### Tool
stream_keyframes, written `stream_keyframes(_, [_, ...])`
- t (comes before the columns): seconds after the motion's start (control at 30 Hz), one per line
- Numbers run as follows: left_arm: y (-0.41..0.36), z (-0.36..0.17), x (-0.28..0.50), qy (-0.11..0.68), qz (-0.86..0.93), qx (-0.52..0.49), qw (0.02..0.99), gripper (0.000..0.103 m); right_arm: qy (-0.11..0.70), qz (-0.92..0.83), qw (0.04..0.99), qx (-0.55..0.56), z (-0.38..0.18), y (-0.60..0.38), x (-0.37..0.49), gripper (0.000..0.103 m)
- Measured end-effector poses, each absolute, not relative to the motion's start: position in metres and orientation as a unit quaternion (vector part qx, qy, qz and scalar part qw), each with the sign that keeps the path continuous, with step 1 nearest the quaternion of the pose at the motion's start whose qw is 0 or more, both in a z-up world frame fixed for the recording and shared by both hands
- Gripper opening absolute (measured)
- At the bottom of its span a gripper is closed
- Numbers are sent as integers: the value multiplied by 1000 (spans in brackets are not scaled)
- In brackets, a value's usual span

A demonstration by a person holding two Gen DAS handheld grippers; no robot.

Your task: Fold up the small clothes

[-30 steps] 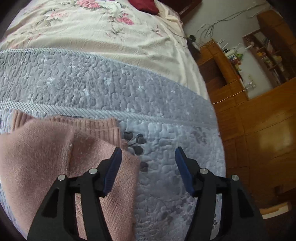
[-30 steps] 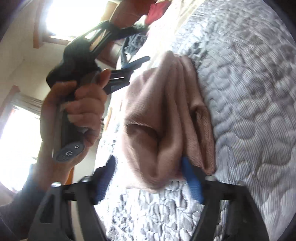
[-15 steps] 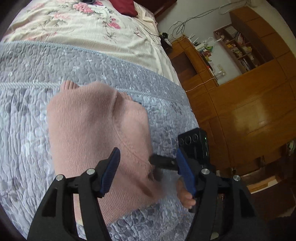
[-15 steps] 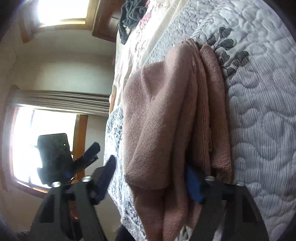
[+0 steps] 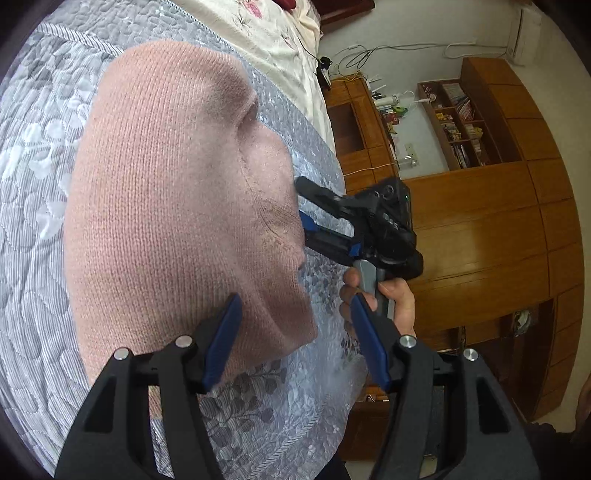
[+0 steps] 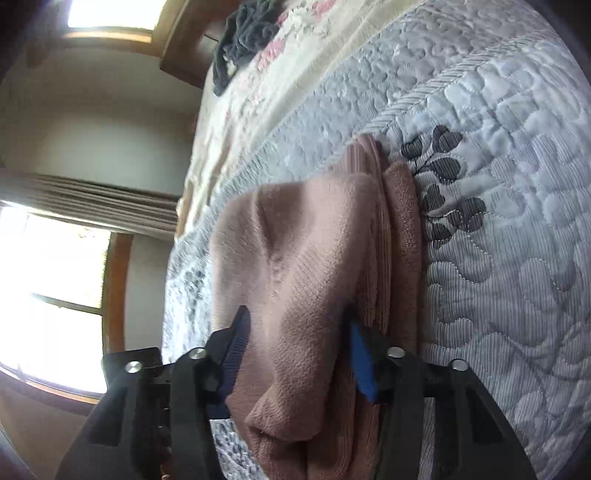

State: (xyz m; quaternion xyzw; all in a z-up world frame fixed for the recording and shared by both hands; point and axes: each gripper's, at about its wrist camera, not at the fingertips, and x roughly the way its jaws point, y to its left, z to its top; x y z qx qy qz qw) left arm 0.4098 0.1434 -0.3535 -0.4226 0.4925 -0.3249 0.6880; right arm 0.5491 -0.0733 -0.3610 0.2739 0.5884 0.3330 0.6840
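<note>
Now, left wrist view — change: a second ago the left gripper (image 5: 295,339) looked across the bed with the pink knit sweater (image 5: 177,192) only at the lower left; it has since swung round and up, so the whole folded bundle fills the view.
Left wrist view — left gripper state: released, jaws spread wide, one finger over the near edge of the sweater, nothing held.
Left wrist view — right gripper: the right gripper (image 5: 306,225) reaches in from the side, its tips at the sweater's edge, a hand (image 5: 384,302) on its handle.
Left wrist view — sweater place: flat on the grey quilted bedspread (image 5: 37,155), close to the bed's corner.
Left wrist view — surroundings: wooden cabinets (image 5: 480,236), a shelf with books (image 5: 458,125) and wall cables (image 5: 369,51) lie well apart beyond the bed; none blocks the work.
Right wrist view — change: the sweater (image 6: 303,280) sat between the fingers half a second ago and does so now.
Right wrist view — right gripper state: right gripper (image 6: 299,354) straddles the stacked layers, but whether the jaws pinch the cloth I cannot tell.
Right wrist view — meaning: layers look doubled over, so the fold seems nearly finished; smoothing likely remains.
Right wrist view — surroundings: dark clothing (image 6: 243,33) lies far up the floral sheet (image 6: 258,92); a bright window (image 6: 48,295) glares.
</note>
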Motion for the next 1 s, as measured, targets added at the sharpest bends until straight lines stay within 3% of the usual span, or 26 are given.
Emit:
stream_keyframes(0.07, [140,-357,408,492,-334,-425,683,55,567,339,706,256,-347,-73,544,17])
stream_keyframes(0.17, [133,-377,406,513,-328,-423,671,52,505,362,729,287,-330,-84,547,15])
stream_keyframes(0.23, [126,-399,405,545,-310,-402,667,38,539,314,728,286,-359,-91,559,15])
stream_keyframes(0.3, [122,-408,404,560,-311,-401,655,34,566,309,704,297,-386,-93,565,15])
stream_keyframes(0.33, [124,-402,404,556,-321,-402,653,34,563,317,702,301,-384,-95,565,17])
stream_keyframes(0.4, [135,-382,404,531,-348,-414,652,38,556,327,697,313,-372,-107,569,42])
stream_keyframes(0.47, [157,-359,412,496,-354,-422,671,43,537,323,714,312,-357,-109,583,53])
stream_keyframes(0.6, [207,-336,450,438,-324,-454,705,50,551,309,709,315,-360,-100,613,53])
stream_keyframes(0.63, [214,-336,462,432,-322,-461,705,50,561,306,709,299,-362,-94,617,51])
stream_keyframes(0.7, [218,-342,485,437,-318,-459,705,50,560,307,726,257,-359,-83,621,10])
stream_keyframes(0.77, [213,-361,503,459,-312,-453,697,49,549,293,735,269,-364,-92,619,10])
stream_keyframes(0.8, [208,-378,510,483,-295,-441,697,39,559,270,735,272,-378,-101,617,10])
stream_keyframes(0.9, [206,-413,516,506,-267,-454,683,8,565,252,728,294,-402,-119,609,19])
stream_keyframes(0.97, [214,-413,514,497,-267,-474,676,14,561,260,724,306,-392,-124,604,34])
stream_keyframes(1.0, [218,-406,513,491,-270,-475,678,27,556,265,724,311,-383,-127,600,42])
